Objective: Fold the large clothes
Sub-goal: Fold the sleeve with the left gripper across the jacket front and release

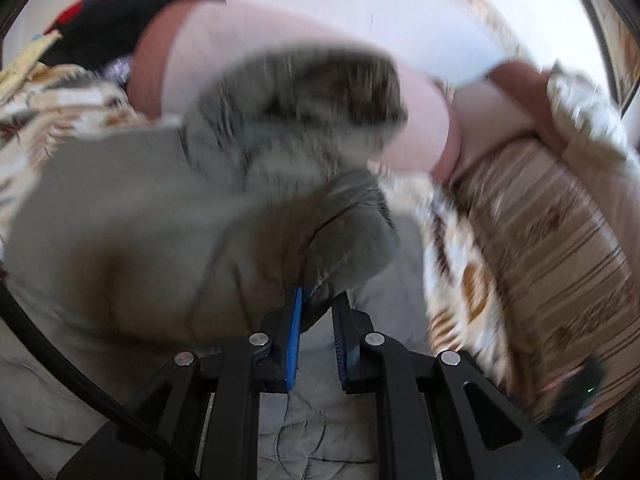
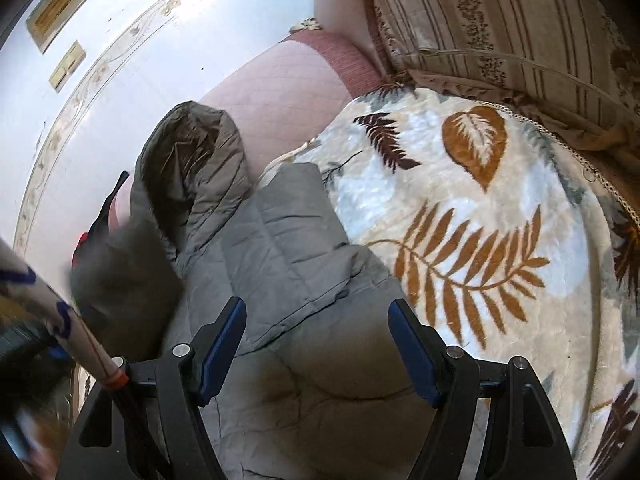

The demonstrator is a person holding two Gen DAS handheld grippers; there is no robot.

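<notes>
- the grey padded jacket (image 2: 280, 248) lies on a leaf-print blanket (image 2: 480, 208) spread over a sofa, with its hood (image 2: 192, 160) up against the pink sofa arm (image 2: 280, 92) and a striped cushion (image 2: 500, 28) behind.
- the left gripper (image 1: 316, 312) is clenched on a fold of the jacket's fabric, which rises bunched from between its blue pads; that view is blurred, so which edge is pinched is hard to tell.
- the right gripper (image 2: 318, 344) hangs released, jaws wide, just over the jacket's quilted body and holding nothing.
- judging by the look, the jacket is soft, puffy and light, with a smooth shell that may slip and spring back open.
- a firm hold looks best at stitched seams, hem or sleeve cuff, not mid-panel padding.
</notes>
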